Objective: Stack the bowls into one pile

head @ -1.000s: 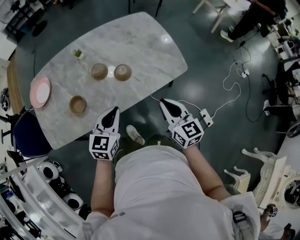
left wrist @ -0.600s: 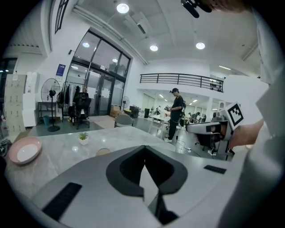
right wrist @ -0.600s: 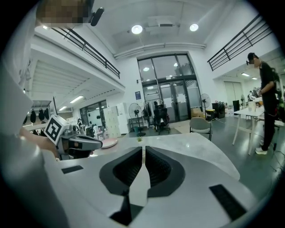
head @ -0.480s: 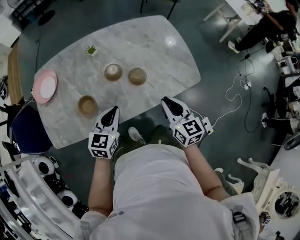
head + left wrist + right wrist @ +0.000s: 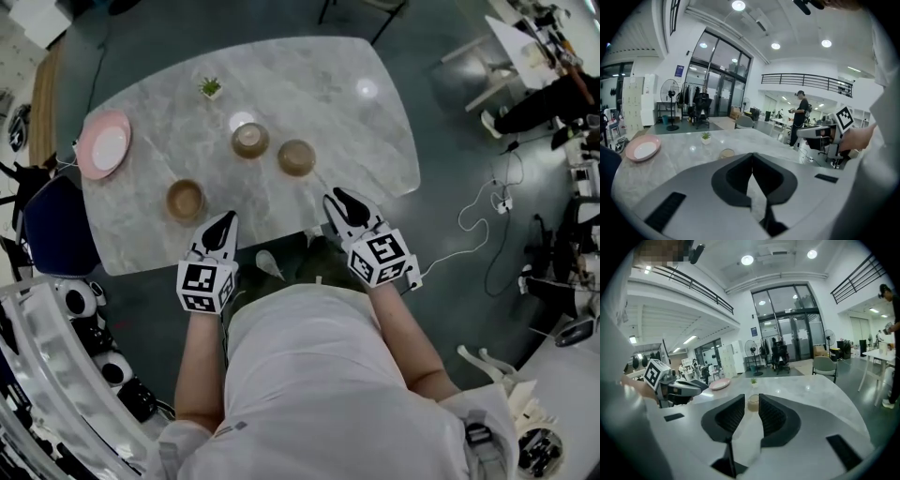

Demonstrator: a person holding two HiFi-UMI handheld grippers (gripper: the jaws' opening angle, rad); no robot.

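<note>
Three brown bowls stand apart on the marble table (image 5: 309, 84) in the head view: one at mid table (image 5: 250, 140), one to its right (image 5: 296, 157), one nearer at the left (image 5: 186, 199). My left gripper (image 5: 225, 220) hovers over the table's near edge, just right of the near-left bowl, jaws shut and empty (image 5: 752, 154). My right gripper (image 5: 335, 197) hangs over the near edge below the right bowl. Its jaws (image 5: 751, 396) have just been opening to a narrow gap with nothing between them; a bowl (image 5: 753, 404) shows far beyond the gap.
A pink plate (image 5: 104, 148) lies at the table's left end and a small potted plant (image 5: 211, 87) at the far side. A dark chair (image 5: 47, 234) stands left of the table. Cables (image 5: 478, 216) trail on the floor at the right.
Both grippers have moved forward over the table's near edge, and the bowls now lie closer to them. The right jaws have parted slightly.
</note>
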